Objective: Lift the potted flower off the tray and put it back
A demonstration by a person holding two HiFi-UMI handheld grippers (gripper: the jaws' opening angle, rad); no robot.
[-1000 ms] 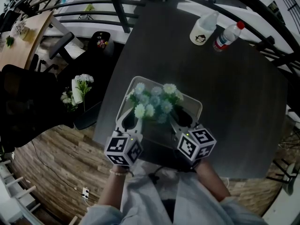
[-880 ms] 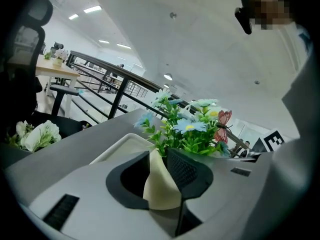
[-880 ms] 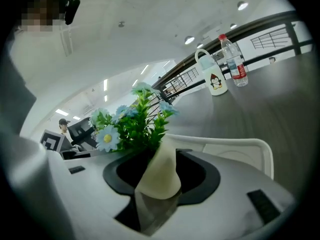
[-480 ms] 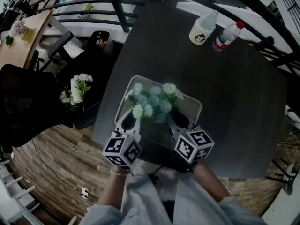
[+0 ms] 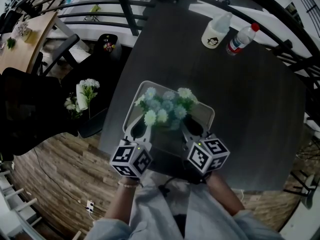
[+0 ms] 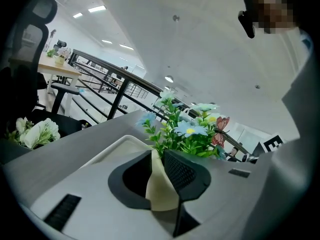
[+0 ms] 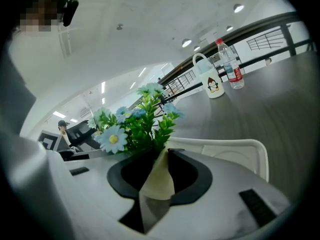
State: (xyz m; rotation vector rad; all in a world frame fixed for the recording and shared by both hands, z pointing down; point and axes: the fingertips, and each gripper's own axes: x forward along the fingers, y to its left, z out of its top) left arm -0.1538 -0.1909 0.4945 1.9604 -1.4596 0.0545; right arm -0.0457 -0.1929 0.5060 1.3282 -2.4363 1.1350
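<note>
Potted flower pale blue, white and green in a cream pot; tray white; table dark grey

Pot mostly under its flowers

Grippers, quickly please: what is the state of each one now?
Left gripper: jaws have just been closing; shut on the flower pot.
Right gripper: jaws have just been closing; shut on the same flower pot.

Your head camera looks steeply down from above the left gripper and right gripper. Each gripper's camera sits just behind its jaws, very close — all three see the potted flower.
</note>
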